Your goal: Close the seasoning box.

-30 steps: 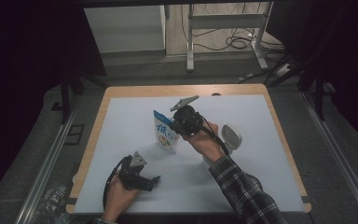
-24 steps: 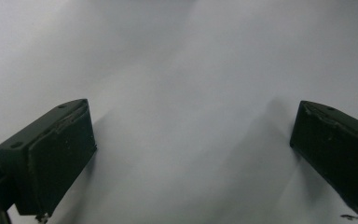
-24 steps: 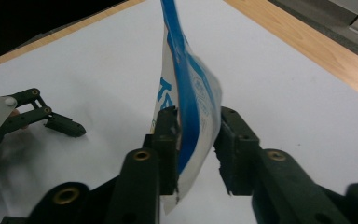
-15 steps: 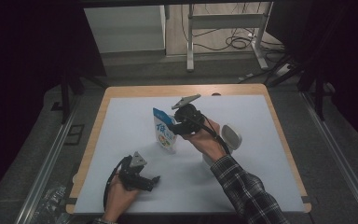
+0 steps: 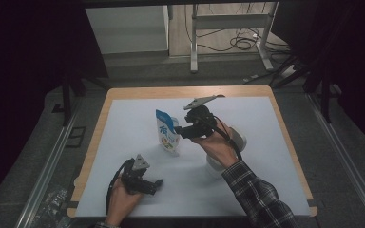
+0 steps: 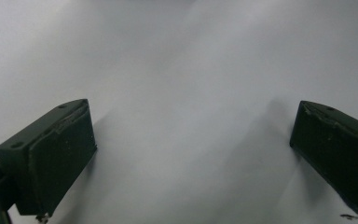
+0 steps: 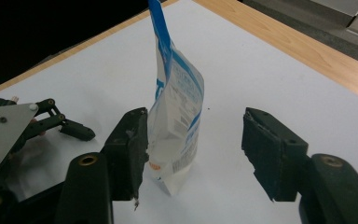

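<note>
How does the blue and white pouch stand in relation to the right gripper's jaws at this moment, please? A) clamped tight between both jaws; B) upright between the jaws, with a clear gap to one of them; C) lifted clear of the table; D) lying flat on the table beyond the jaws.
B: in the right gripper view the blue and white pouch stands upright on the white table, and the right gripper, its jaws having just been opening, leaves a clear gap on one side.

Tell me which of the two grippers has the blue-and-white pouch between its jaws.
The right gripper: the upright pouch stands between its open jaws, beside one pad and clear of the other. The left gripper rests open on the white table.
</note>
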The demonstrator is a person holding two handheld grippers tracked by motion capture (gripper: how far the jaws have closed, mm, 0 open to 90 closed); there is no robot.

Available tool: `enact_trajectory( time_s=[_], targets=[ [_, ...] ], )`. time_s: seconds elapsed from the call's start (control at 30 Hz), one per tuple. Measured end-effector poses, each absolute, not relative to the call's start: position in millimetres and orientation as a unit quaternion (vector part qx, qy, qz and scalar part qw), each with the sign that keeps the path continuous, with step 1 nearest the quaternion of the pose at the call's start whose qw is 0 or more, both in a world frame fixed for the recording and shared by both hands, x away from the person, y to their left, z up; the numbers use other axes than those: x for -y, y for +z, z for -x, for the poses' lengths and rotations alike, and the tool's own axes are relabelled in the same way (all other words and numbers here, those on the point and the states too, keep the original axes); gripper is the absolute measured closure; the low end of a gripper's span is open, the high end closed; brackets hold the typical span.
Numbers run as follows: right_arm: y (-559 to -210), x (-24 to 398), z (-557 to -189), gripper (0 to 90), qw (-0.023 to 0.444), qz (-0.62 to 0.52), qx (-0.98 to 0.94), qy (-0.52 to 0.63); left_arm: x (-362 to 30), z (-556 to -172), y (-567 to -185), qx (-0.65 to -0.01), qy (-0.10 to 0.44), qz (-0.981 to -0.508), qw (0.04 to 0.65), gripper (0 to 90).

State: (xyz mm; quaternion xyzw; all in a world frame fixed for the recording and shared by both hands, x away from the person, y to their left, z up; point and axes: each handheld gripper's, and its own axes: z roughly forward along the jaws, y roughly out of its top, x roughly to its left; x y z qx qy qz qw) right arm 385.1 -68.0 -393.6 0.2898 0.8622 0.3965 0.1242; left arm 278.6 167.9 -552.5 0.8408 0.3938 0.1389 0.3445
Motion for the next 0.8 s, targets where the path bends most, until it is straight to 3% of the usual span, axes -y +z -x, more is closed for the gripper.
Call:
enact_trajectory(
  time_s=[0.8],
  targets=[
    [-401.7,102.8,-349.5,40.6,0.124,-0.291,-0.85,0.421,-168.1,-278.4,-552.6,-0.395,0.14,-0.839,0.347,0.5]
  ],
)
